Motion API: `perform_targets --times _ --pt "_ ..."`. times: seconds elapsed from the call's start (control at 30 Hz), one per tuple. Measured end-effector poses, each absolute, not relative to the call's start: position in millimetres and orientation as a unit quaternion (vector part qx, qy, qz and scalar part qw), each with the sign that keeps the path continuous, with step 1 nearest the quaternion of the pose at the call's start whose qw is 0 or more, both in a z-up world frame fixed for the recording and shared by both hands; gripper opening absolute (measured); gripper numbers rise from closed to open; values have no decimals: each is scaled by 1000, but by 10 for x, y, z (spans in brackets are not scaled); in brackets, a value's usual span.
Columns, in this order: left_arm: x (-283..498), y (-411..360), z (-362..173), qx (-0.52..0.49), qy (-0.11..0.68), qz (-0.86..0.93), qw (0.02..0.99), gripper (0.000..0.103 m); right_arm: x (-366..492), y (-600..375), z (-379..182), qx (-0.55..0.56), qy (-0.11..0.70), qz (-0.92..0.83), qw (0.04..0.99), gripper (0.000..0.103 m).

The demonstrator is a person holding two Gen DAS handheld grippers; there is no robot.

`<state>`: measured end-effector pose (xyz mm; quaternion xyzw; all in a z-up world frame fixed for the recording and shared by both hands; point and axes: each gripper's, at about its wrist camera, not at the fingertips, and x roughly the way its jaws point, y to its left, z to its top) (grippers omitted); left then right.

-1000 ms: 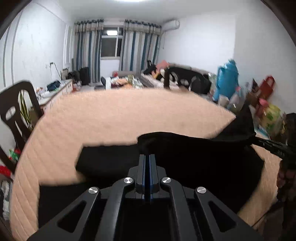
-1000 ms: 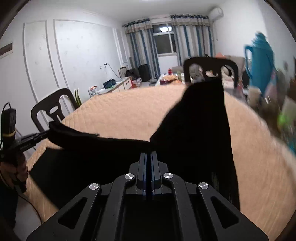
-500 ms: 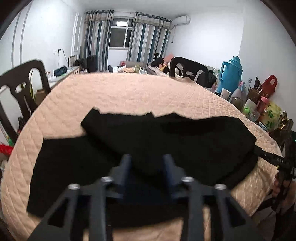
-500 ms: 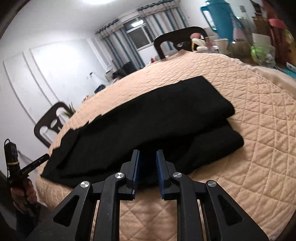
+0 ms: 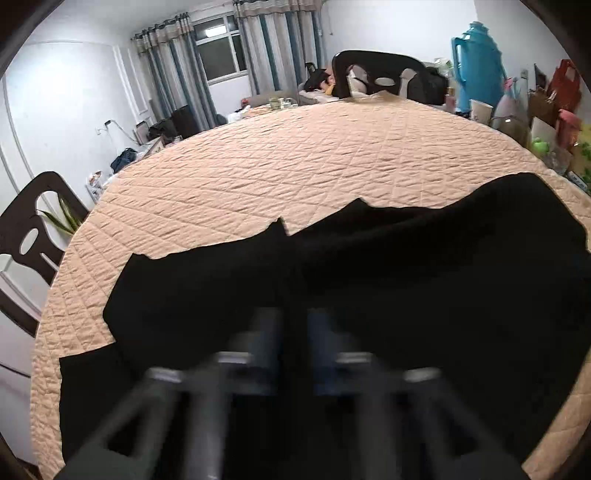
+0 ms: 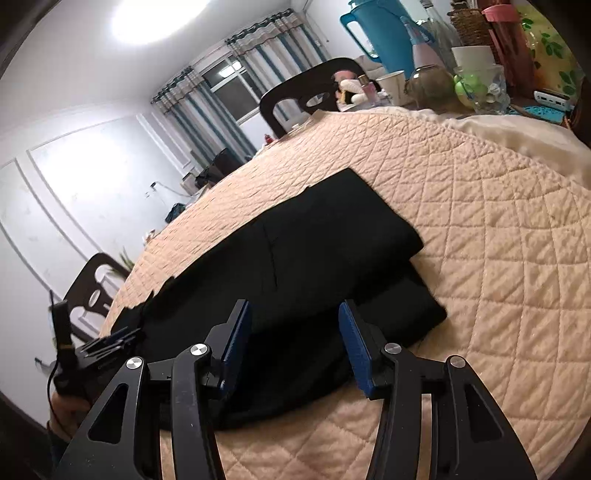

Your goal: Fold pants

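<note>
Black pants [image 6: 314, 258] folded | quilt [image 6: 498, 240] | right claw [image 6: 295, 332] parted

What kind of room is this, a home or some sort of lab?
Most likely a lived-in home, perhaps a dining or living room. A table under a quilted peach cover holds black pants; dark dining chairs stand around it, and striped curtains frame a window. A blue thermos jug stands among household clutter.

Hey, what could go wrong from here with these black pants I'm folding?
1. The pants lie with the top layer offset from the bottom one at one end; another fold may lock in that unevenness.
2. The right gripper has just been opening, with fabric between its fingers unpinched; closing low might also catch the quilted cover.
</note>
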<state>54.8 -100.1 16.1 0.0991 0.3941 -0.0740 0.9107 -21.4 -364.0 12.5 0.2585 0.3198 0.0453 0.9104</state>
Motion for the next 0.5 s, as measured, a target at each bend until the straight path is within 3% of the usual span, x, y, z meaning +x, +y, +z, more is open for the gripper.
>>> perform_targets --times 0.1,0.33,0.5 --pt "438 -834 223 71 377 -67 921 5 -207 -3697 95 268 319 41 908 50" --pt "-394 82 546 -97 265 -8 959 5 -266 -3766 65 275 312 39 909 50" --pt "-724 570 307 -176 281 7 943 8 -243 -3743 84 269 313 35 910 50"
